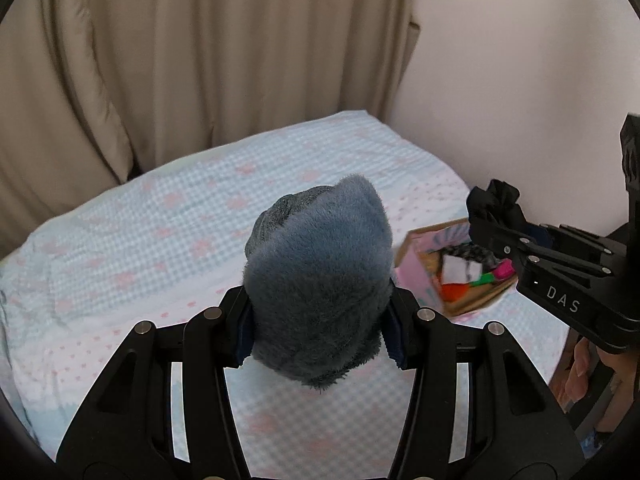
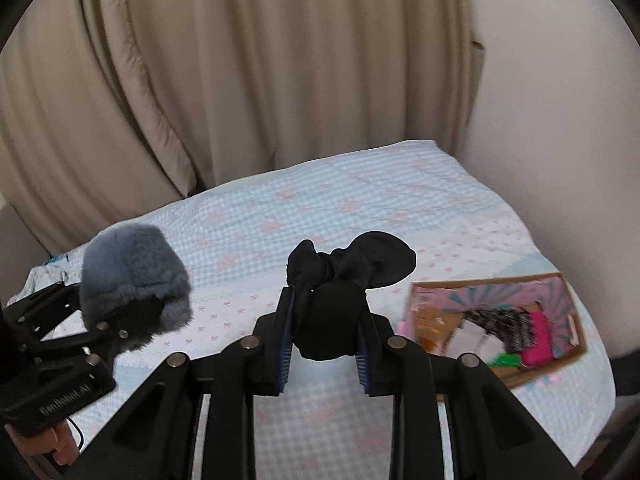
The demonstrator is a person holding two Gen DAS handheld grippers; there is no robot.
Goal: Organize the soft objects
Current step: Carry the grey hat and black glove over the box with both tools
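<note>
Beige pleated curtains (image 1: 168, 60) and a pale wall back the bed (image 1: 140, 240), which is covered in a light blue checked sheet with pink bows. On its right side lies an open cardboard box (image 2: 496, 308) with pink printed flaps, holding orange, green, pink and white soft pieces. My left tool (image 1: 318, 320) pinches a fluffy grey-blue plush item (image 1: 320, 280), held up above the bed. My right tool (image 2: 326, 340) is pressed onto a bunched black cloth (image 2: 344, 280), also clear of the sheet.
</note>
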